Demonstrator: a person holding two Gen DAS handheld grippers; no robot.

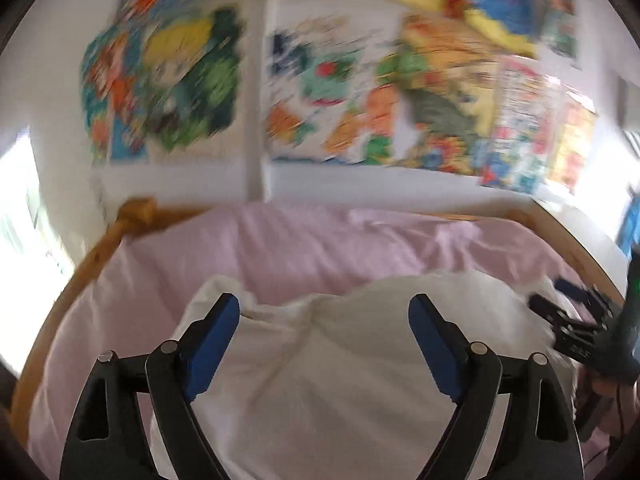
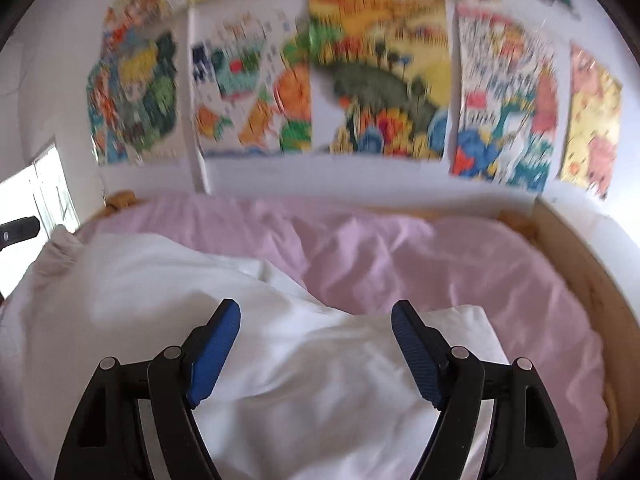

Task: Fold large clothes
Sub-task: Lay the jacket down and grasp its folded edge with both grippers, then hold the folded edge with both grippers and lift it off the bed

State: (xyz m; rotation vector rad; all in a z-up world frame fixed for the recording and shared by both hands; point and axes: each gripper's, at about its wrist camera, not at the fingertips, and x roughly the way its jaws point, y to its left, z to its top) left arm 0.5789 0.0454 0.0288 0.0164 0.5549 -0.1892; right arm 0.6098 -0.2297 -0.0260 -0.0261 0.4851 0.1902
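On the bed: white garment [image 1: 320, 360] lies rumpled on pink sheet [image 1: 320, 240].
My left gripper [image 1: 324, 312]: spread wide, holding nothing.
My right gripper [image 2: 316, 320]: likewise.

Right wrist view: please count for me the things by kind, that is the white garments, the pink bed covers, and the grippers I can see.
White garment: 1
Pink bed cover: 1
Grippers: 2, the right gripper with jaws apart and empty, and a tip of the left gripper at the left edge
Total: 4
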